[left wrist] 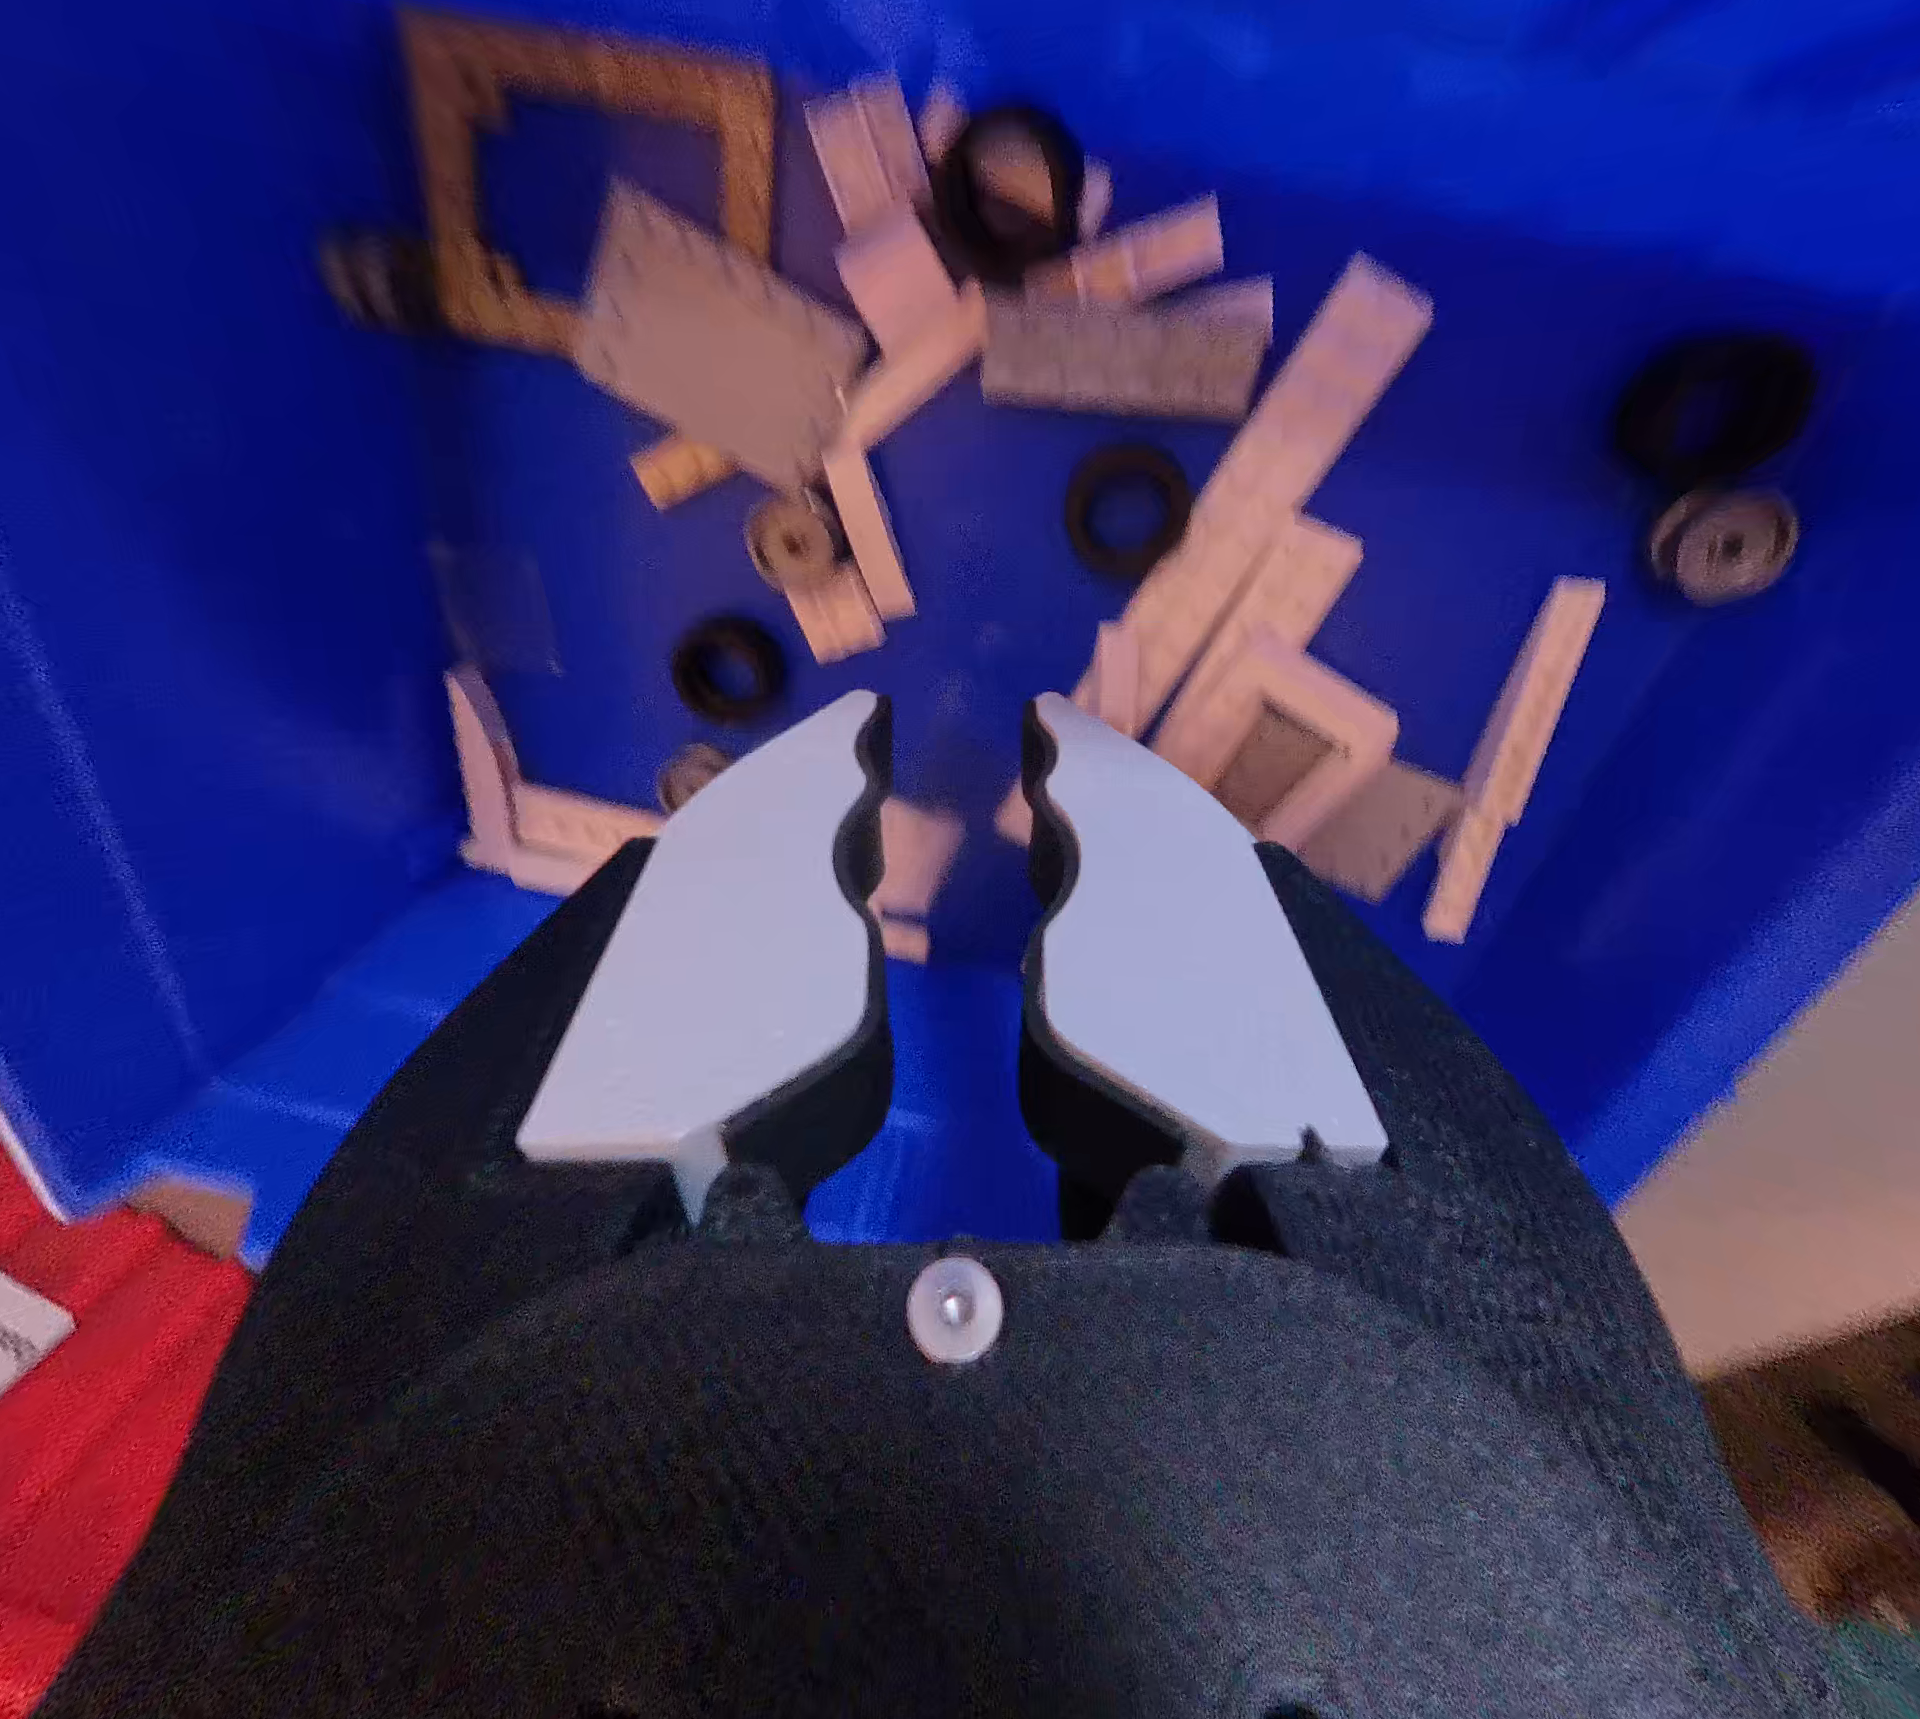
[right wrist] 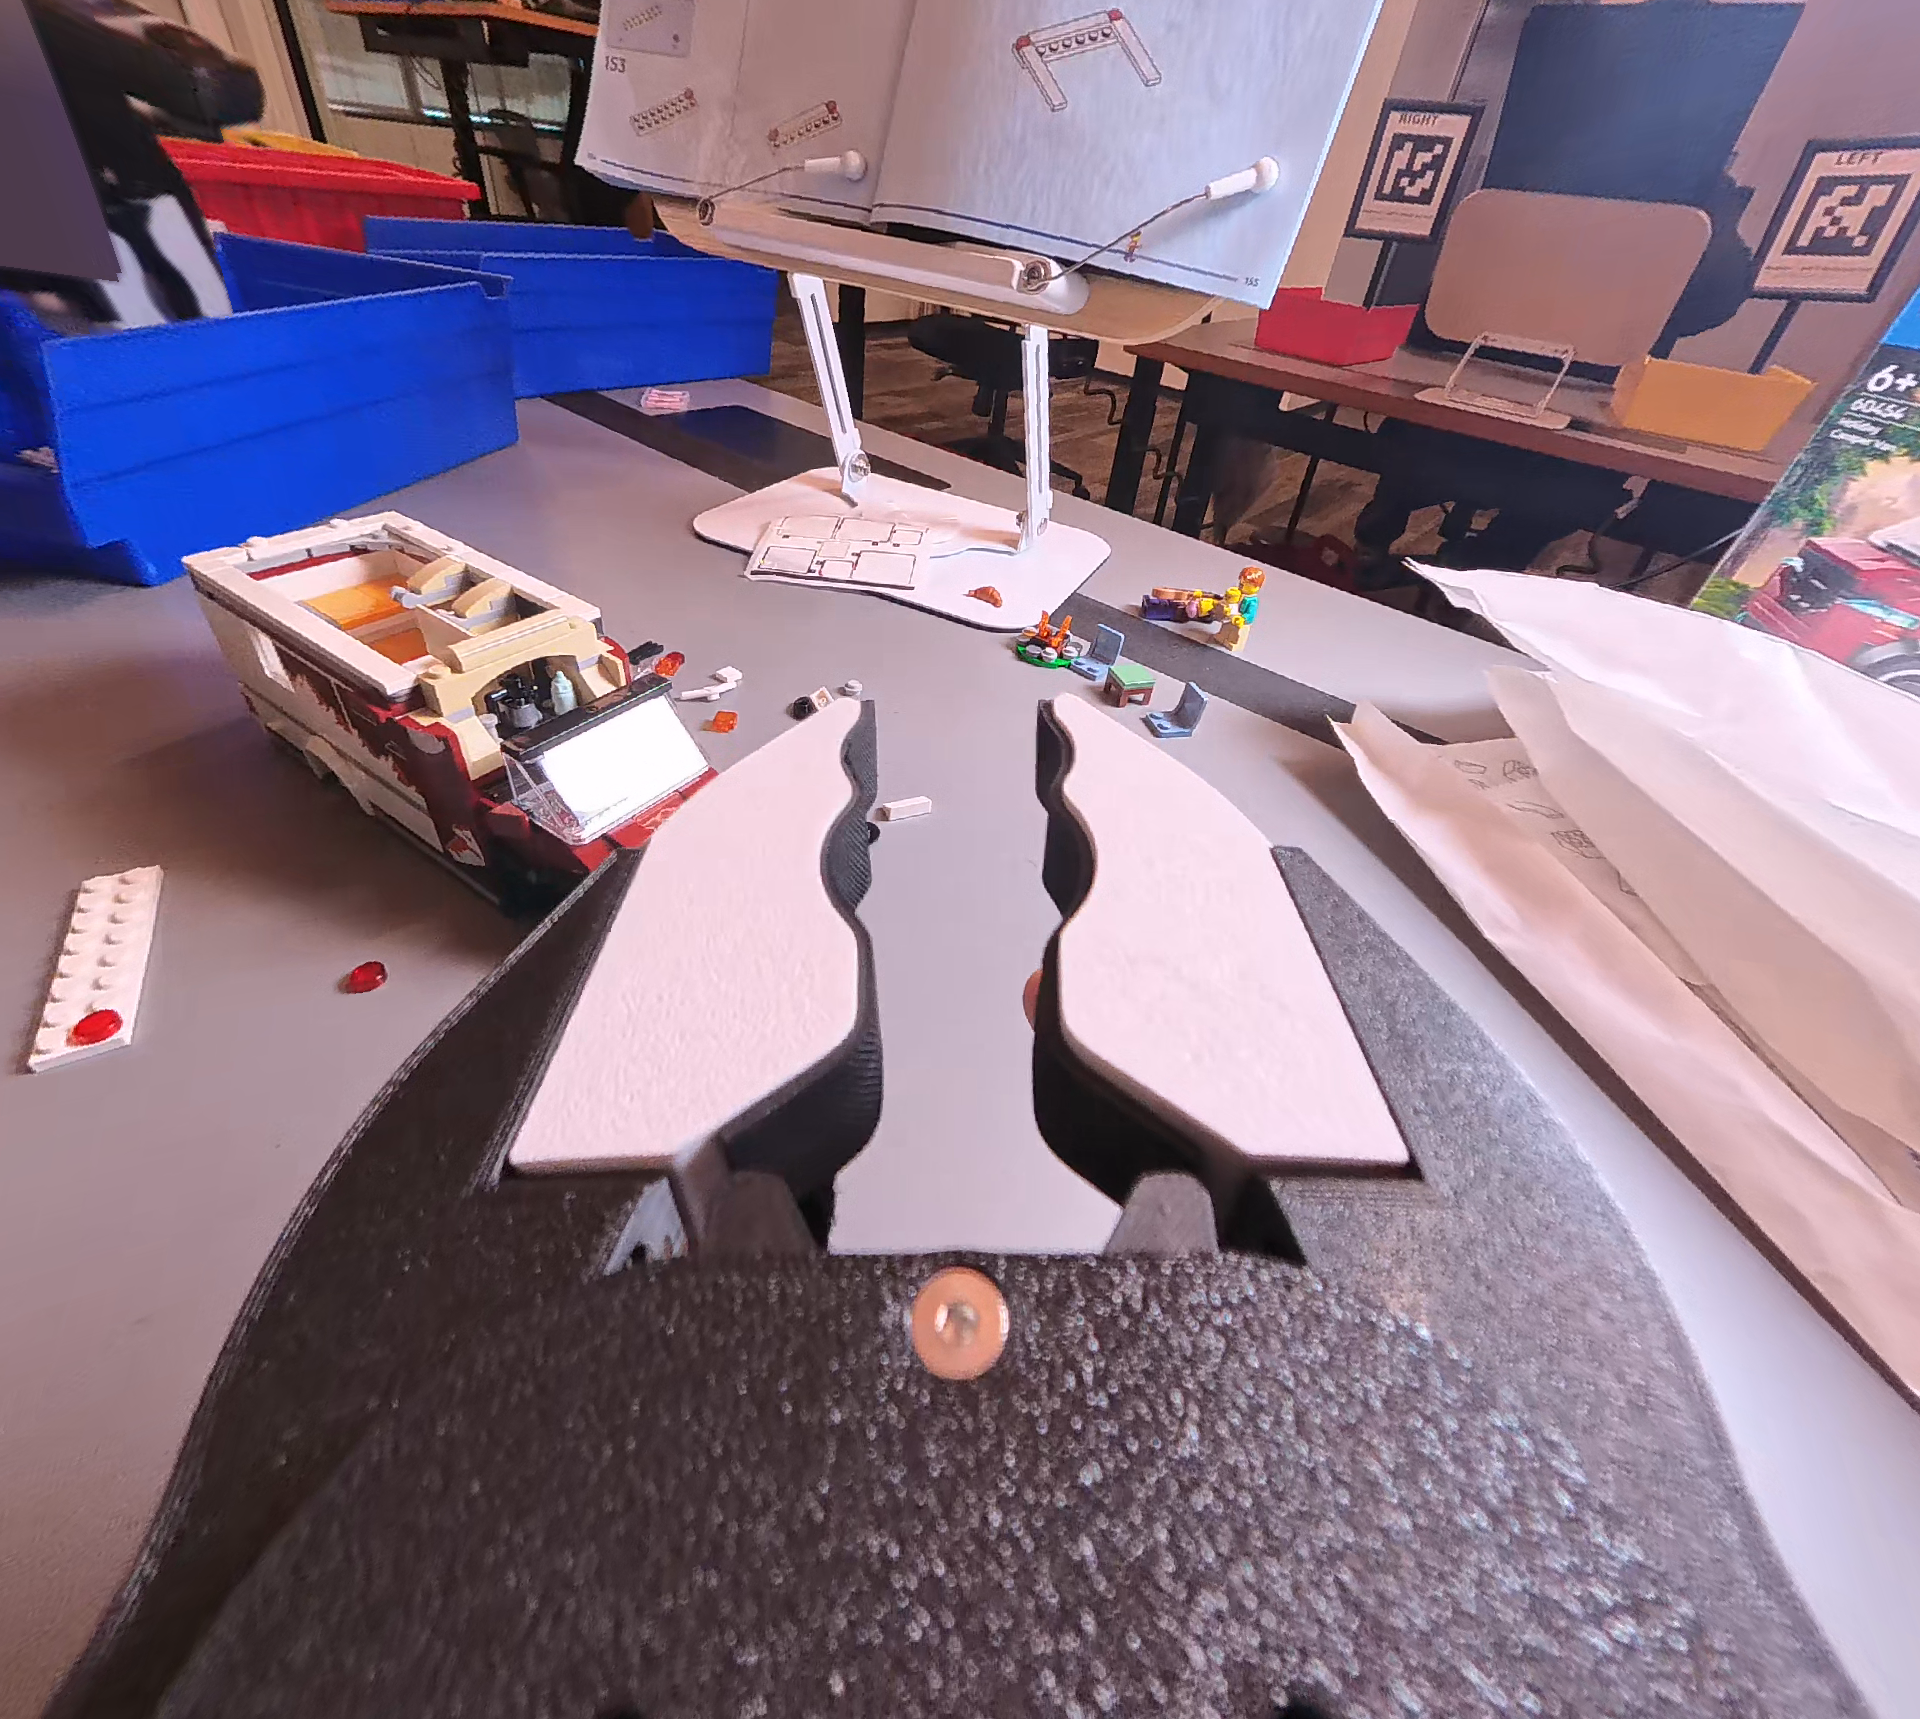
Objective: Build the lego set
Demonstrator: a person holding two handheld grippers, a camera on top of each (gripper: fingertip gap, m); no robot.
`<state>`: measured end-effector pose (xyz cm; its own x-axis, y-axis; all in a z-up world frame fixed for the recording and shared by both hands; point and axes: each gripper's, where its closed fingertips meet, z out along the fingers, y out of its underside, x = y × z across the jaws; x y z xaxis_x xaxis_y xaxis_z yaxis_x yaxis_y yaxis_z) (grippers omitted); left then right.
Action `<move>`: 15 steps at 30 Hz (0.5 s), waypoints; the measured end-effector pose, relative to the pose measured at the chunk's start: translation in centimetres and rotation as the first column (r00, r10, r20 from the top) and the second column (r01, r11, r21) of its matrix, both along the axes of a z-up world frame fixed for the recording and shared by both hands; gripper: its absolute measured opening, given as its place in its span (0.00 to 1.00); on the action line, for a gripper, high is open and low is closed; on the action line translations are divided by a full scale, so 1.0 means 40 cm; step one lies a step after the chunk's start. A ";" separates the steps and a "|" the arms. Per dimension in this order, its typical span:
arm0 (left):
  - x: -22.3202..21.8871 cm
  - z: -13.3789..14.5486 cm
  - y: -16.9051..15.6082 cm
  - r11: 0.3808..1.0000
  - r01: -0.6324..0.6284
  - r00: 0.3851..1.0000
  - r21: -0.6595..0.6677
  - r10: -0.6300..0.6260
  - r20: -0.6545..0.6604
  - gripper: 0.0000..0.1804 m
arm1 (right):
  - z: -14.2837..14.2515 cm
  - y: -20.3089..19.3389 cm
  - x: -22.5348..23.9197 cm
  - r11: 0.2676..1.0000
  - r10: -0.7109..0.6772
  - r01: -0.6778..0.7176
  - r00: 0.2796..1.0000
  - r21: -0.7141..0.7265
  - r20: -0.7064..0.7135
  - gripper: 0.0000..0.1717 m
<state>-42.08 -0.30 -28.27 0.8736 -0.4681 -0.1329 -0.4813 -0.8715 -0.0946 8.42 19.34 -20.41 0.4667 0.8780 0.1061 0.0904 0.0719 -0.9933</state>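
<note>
In the left wrist view, the left gripper [left wrist: 958,713] is held over a blue bin [left wrist: 208,526]. Its two white fingers are apart, and nothing is held between them. On the bin floor, blurred pale brick pieces [left wrist: 1278,464] and black rings [left wrist: 1127,511] are scattered. A tan frame piece [left wrist: 623,80] is seen at the far left of the pile.

In the right wrist view, a white plate with a red stud [right wrist: 94,963] is laid at the left on the grey table [right wrist: 312,1202]. Next, a red and white toy van [right wrist: 436,693] is parked. The right gripper [right wrist: 956,713] is held above the table with its fingers apart and nothing between them. A small white brick [right wrist: 906,807] is seen on the table below the gap. Behind, an open booklet [right wrist: 987,59] is propped on a white stand [right wrist: 935,547]. White paper bags [right wrist: 1662,786] are piled at the right.
</note>
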 end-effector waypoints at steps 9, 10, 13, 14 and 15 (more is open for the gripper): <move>0.036 -0.089 0.089 0.957 0.287 0.958 -0.034 -0.288 -0.018 0.04 | -0.001 0.004 0.005 1.000 -0.015 0.015 1.000 -0.004 0.000 0.16; 0.025 -0.087 0.097 0.956 0.290 0.956 -0.039 -0.291 -0.029 0.05 | -0.001 0.005 0.006 1.000 -0.017 0.017 1.000 -0.006 0.000 0.16; -0.004 -0.085 0.114 0.947 0.318 0.946 -0.049 -0.321 -0.052 0.12 | -0.005 0.008 0.009 1.000 -0.018 0.018 1.000 -0.015 0.001 0.16; -0.002 -0.085 0.117 0.943 0.330 0.943 -0.046 -0.332 -0.033 0.12 | -0.007 0.009 0.009 1.000 -0.019 0.019 1.000 -0.018 0.003 0.16; -0.002 -0.085 0.120 0.937 0.346 0.937 -0.043 -0.347 -0.023 0.11 | -0.010 0.011 0.009 1.000 -0.018 0.018 1.000 -0.021 0.006 0.16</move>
<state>-42.14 4.51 -31.68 0.6521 -0.7465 -0.1324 -0.7563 -0.6526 -0.0457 8.80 19.77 -20.82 0.4819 0.8716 0.0899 0.0968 0.0491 -0.9941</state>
